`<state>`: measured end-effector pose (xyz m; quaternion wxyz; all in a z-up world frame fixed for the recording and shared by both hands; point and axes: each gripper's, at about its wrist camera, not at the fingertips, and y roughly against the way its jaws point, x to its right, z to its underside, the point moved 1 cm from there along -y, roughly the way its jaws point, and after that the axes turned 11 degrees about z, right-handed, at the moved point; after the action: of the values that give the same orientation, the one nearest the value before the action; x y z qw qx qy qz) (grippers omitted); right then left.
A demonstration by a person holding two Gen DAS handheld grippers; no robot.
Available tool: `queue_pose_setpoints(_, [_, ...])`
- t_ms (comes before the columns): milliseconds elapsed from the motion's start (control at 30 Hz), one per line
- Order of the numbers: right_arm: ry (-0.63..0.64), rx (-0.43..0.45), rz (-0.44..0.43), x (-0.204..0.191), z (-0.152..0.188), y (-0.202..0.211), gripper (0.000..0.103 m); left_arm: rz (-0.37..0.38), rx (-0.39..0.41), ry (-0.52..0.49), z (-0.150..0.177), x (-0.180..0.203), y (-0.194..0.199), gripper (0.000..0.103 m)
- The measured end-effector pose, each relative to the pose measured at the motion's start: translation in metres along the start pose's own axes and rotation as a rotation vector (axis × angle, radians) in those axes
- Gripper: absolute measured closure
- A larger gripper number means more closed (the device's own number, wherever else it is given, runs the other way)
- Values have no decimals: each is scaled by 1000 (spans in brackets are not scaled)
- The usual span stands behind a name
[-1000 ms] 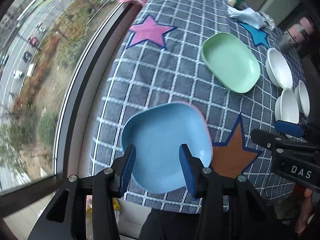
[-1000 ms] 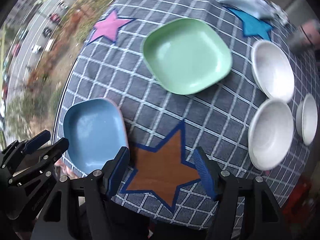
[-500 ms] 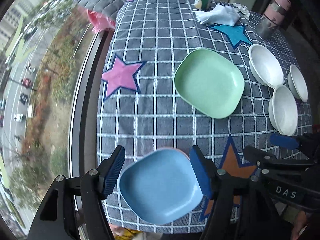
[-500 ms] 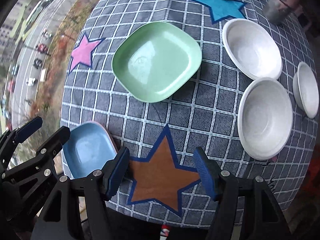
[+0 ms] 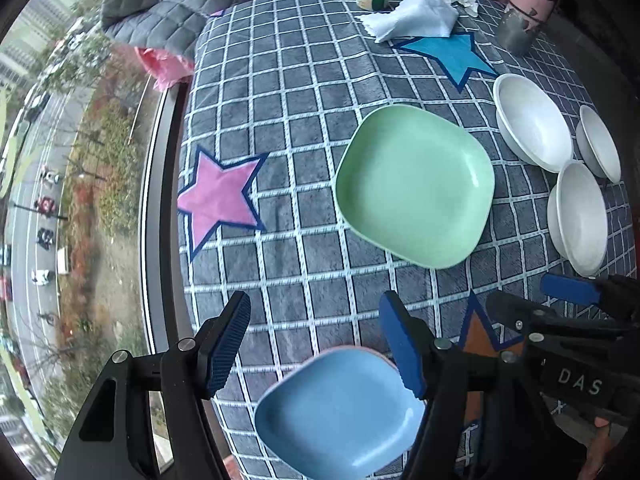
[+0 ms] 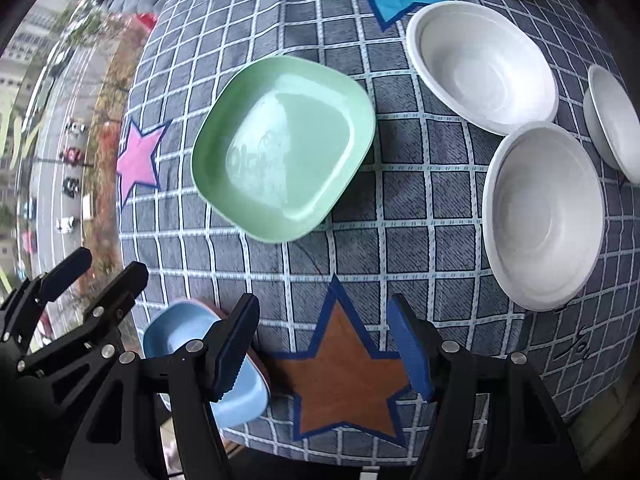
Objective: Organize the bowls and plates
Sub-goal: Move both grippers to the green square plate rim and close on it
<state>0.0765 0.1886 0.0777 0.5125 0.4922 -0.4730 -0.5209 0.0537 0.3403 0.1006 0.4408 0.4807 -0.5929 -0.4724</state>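
- Plates: a blue, rounded-square plastic plate [image 5: 340,412] lies on a pink plate of like shape, only its rim showing, at the near window-side corner of the bench [image 5: 280,120], which is covered by a grey checked cloth with sewn-on stars. A pale green rounded-square plate [image 5: 414,184] lies alone near the middle.
- Bowls: three white round bowls [image 6: 544,212] sit close together along the edge away from the window, each separate, none nested.
- Left hand-held gripper [image 5: 316,344]: jaws apart, nothing between the pads. It hangs above the blue plate's far rim, pointing steeply down; the green plate is well apart, further across the bench.
- Right hand-held gripper [image 6: 324,344]: jaws apart and empty, above the brown star [image 6: 344,368], between the blue plate and the nearest bowl.
- Judged step: fetching the green plate for the blue stack.
- Technique: approach one rim, straddle it with one pad inside and one beneath, close firmly, lift level, then lower squarely so the corners align.
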Motion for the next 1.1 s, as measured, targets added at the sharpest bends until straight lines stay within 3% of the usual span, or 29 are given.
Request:
queue_pose_setpoints(600, [-248,1,-39,3,-46,-27,35,-18,-47,-90,-75,-24,-59,37])
queue_pose_setpoints(900, [-356,-32,-19,13,-59,-45,35,-15,-71,-164,-94,-14,-85,38])
queue_pose_setpoints(1100, [-423,-71,-37,23,-61,-59,37,8,-93,-157,-104,-20,-100,38])
